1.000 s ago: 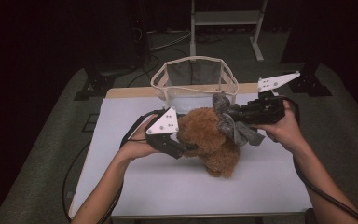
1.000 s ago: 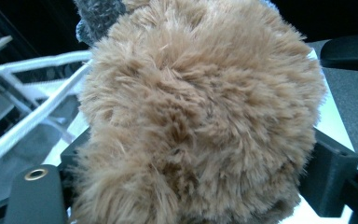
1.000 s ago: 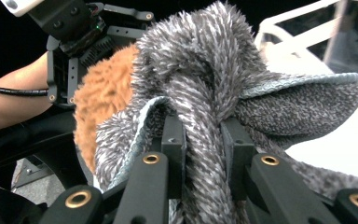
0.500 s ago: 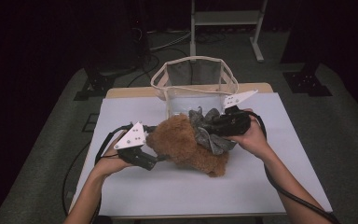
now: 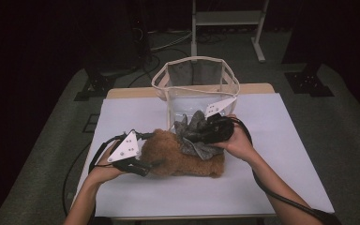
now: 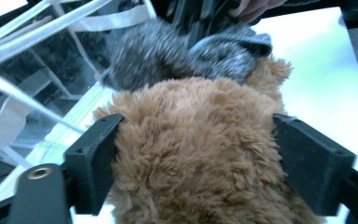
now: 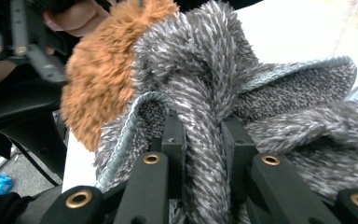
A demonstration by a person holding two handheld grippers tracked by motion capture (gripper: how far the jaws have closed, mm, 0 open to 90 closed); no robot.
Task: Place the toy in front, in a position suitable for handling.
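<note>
A brown plush toy (image 5: 183,157) lies on its side on the white counter (image 5: 281,183), just in front of a clear, cream-trimmed basket (image 5: 194,86) that stands at the counter's far edge. A grey fluffy cloth (image 5: 192,136) is draped over the toy's upper part, on the side nearest the basket, and touches it.

The left hand-held gripper (image 5: 143,164) sits at the toy's left end. In the left gripper view its two black jaws stand on either side of the brown fur (image 6: 196,154), the pads pressed into the pile, so it is gripping the toy; its jaws have just been closing, with the toy between them. Beyond the toy in that view lie the grey cloth (image 6: 168,56) and the basket's white straps (image 6: 37,28).

The right hand-held gripper (image 5: 194,136) comes in from the toy's right, beside the basket's front wall. In the right gripper view its jaws are nearly together and pinch a fold of the cloth (image 7: 205,116) between the pads, with more cloth bunched around them. The brown toy (image 7: 102,79) shows just behind the cloth there, and the left gripper's hand (image 7: 72,16) farther off beyond it.
</note>
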